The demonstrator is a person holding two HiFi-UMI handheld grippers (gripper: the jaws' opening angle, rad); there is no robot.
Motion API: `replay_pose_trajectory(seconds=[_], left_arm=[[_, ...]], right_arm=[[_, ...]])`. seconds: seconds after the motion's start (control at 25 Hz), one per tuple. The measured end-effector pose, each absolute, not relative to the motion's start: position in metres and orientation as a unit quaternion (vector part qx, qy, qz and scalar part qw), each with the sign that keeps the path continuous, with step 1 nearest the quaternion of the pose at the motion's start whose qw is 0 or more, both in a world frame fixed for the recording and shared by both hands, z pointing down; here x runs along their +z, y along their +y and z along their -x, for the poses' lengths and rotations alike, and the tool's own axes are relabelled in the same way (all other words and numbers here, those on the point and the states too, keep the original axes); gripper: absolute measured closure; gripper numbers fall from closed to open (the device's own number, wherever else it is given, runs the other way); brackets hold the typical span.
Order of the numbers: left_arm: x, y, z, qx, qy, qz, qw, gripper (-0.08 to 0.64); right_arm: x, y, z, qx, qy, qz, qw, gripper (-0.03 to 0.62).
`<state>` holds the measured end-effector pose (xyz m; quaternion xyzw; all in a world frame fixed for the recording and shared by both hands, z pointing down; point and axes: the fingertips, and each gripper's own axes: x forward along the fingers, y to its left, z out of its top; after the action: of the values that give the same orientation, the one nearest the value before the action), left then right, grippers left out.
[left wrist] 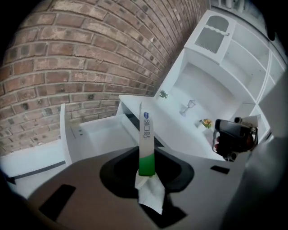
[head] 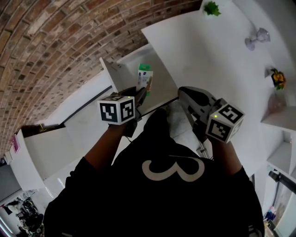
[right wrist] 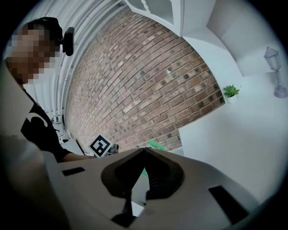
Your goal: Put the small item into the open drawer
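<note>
The small item (head: pixel 144 76) is a thin white packet with a green end and blue print. My left gripper (head: pixel 141 92) is shut on the packet's green end (left wrist: pixel 146 164), so it stands up along the jaws. A scrap of white wrapping hangs below the grip. The open white drawer (left wrist: pixel 101 131) lies just beyond the packet's tip, pulled out from under the counter (head: pixel 203 51). My right gripper (head: pixel 183 94) hovers to the right of the left one; its jaws (right wrist: pixel 144 151) meet at the tips with nothing between them.
A brick wall (left wrist: pixel 67 58) runs behind the drawer. On the white counter stand a small green plant (head: pixel 212 8), a glass lamp figure (head: pixel 257 38) and a small colourful ornament (head: pixel 278 77). White shelves (left wrist: pixel 225 49) rise at the back. A second open drawer (head: pixel 46 143) is at the lower left.
</note>
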<state>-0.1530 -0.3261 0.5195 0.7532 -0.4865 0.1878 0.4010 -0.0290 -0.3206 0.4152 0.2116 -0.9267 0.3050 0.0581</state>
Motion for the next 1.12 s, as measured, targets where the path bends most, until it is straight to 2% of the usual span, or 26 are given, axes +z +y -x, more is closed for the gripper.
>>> replay_pose_trajectory(seconds=[0.72,1.12], left_arm=[[0.637,-0.386,0.166,0.223,-0.508,-0.694,0.459,0.469],[0.697,-0.392,0.167,0.292,-0.51,-0.669,0.455,0.469]], right_arm=[[0.452,-0.335,0.032,0.329,-0.91,-0.241,0.077,0.583],[0.467,-0.336,0.014,0.359,-0.894,-0.258,0.073,0.583]])
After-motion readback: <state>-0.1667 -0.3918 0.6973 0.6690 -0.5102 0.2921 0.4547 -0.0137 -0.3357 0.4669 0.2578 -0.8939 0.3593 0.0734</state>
